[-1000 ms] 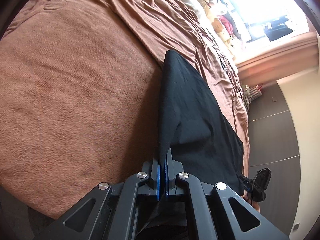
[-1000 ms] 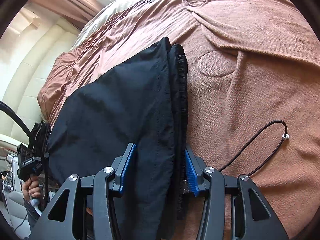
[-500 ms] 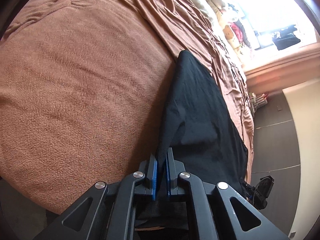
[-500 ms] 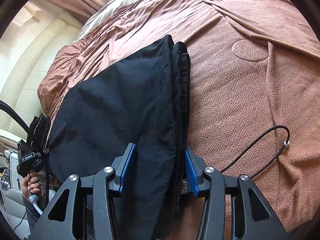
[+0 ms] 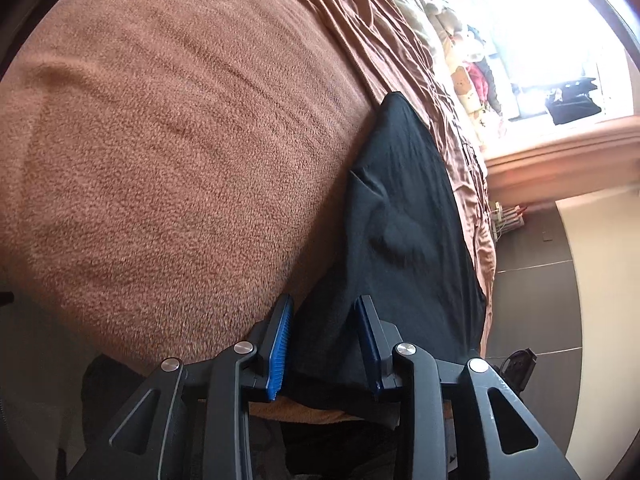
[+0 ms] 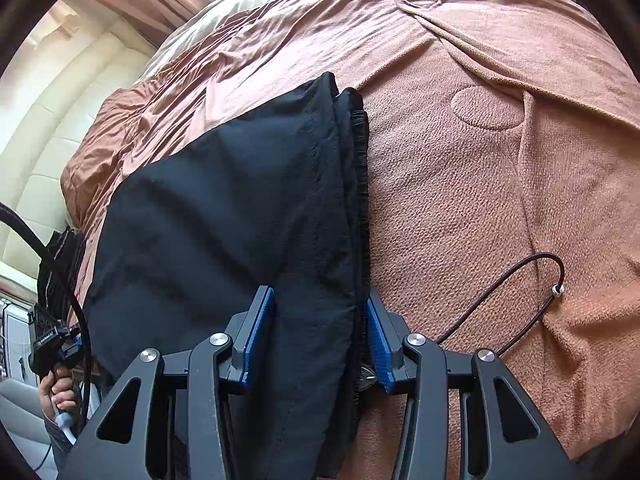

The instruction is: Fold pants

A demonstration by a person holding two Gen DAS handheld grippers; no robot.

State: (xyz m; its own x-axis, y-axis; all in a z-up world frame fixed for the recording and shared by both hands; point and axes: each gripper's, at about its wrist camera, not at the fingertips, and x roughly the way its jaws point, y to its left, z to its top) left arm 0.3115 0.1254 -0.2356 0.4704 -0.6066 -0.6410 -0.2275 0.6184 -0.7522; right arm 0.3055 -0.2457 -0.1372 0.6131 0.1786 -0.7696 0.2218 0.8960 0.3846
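Black pants [image 5: 404, 216] lie folded lengthwise on the brown blanket [image 5: 168, 152] of a bed. My left gripper [image 5: 324, 304] is low over the near end of the pants. Its jaws are opening, and the cloth lies loose between the blue pads [image 5: 278, 344]. In the right wrist view the pants [image 6: 224, 208] fill the middle, thick folded edge to the right. My right gripper [image 6: 319, 296] straddles that edge; its jaws are closing, both pads against the bunched cloth. A black drawstring [image 6: 520, 280] with a metal tip loops onto the blanket to the right.
A person's hand [image 6: 56, 392] holds the left gripper's handle at the left edge of the right wrist view. Pillows and soft toys [image 5: 464, 76] line the far side of the bed by a bright window. The bed's edge runs just under both grippers.
My left gripper came down towards the bed and its jaws parted, letting go of the pants' corner, which now lies flat. My right gripper kept its grip and shifted a little over the blanket.
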